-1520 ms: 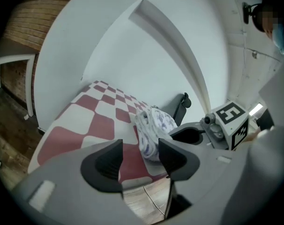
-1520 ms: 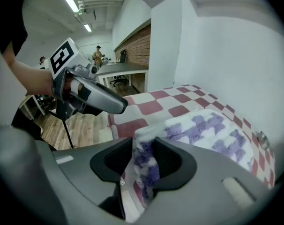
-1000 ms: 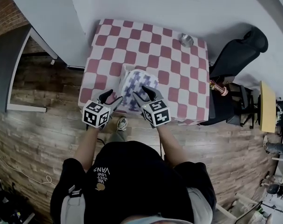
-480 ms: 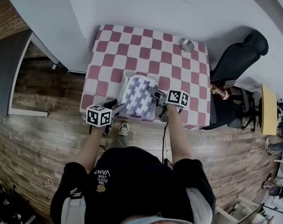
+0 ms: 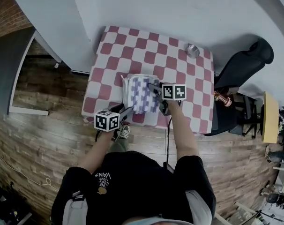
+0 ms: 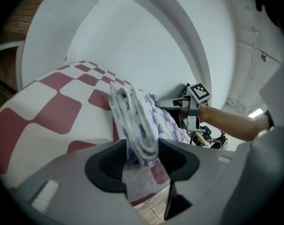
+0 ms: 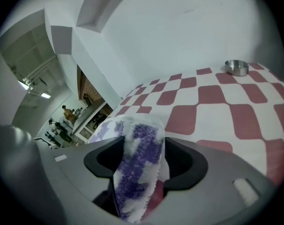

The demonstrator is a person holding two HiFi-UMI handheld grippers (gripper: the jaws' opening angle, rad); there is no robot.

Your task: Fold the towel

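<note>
Our left gripper (image 5: pixel 127 110) is pinching the near-left corner of the folded towel (image 5: pixel 140 95), jaws wide around its layers. Our right gripper (image 5: pixel 156 92), just swung out to the towel's right edge, is closing on it there. We are probably readying another fold on the checked table (image 5: pixel 132 46).

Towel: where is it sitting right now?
In the head view the towel lies folded near the table's front edge. The left gripper is on its near-left corner and the right gripper, jaws having just closed further, is on its right edge.
</note>
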